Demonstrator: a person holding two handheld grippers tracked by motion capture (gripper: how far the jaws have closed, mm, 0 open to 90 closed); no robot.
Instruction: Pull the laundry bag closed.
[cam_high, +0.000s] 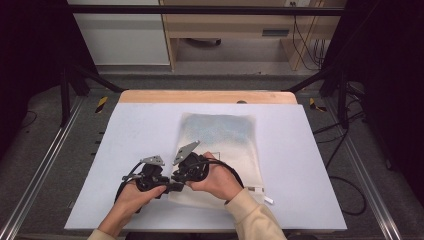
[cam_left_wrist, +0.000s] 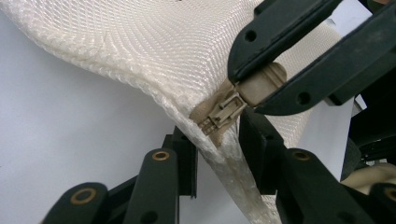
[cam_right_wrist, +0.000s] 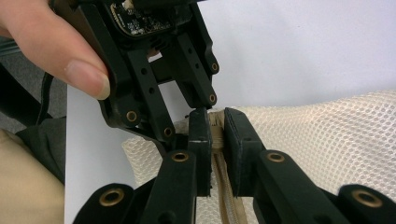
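Note:
A cream mesh bag (cam_high: 220, 135) lies flat on the white table top (cam_high: 140, 130). Its beige zipper slider (cam_left_wrist: 225, 112) sits at the bag's near left corner. My right gripper (cam_right_wrist: 217, 135) is shut on the zipper's pull tab (cam_left_wrist: 261, 83), reaching in from the upper right of the left gripper view. My left gripper (cam_left_wrist: 218, 148) is shut on the bag's edge (cam_left_wrist: 224, 163) just below the slider, lifting that corner a little. In the high view both grippers meet at the corner, the left gripper (cam_high: 171, 189) pointing right and the right gripper (cam_high: 177, 181) pointing left.
A white tag or strip (cam_high: 260, 191) pokes out at the bag's near right corner. The table's wooden far edge (cam_high: 207, 96) lies beyond the bag. Metal rails (cam_high: 45, 165) flank the table, and cables (cam_high: 345, 190) trail on the floor at the right.

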